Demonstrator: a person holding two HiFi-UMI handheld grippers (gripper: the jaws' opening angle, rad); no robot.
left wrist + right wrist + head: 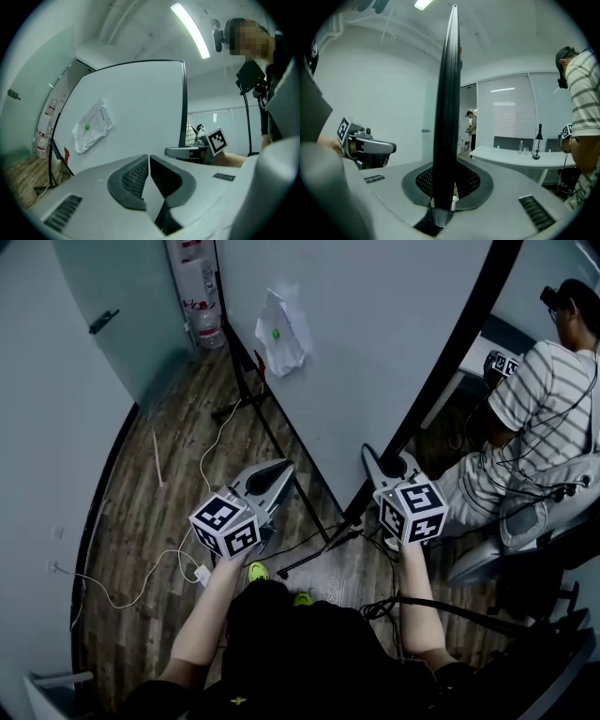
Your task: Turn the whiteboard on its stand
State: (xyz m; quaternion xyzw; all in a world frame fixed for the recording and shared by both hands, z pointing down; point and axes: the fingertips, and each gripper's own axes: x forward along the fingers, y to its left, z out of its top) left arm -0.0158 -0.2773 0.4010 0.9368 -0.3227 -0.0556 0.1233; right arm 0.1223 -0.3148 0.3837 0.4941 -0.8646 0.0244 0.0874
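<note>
Right claw is being clamped on the black side edge of the whiteboard, which is running upright between its pads. Left claw, jaws together and empty, is being held just left of that edge. Turning is judged in hand; next, a steady swing about the stand is being called for.

The right gripper has its jaws closed on the black edge of the whiteboard, which rises edge-on between the dark ribbed pads and up the middle to the ceiling. To the left the left gripper juts in with its marker cube. On the right stands a person in a striped shirt, beside a white desk that carries a bottle and a lamp.
</note>
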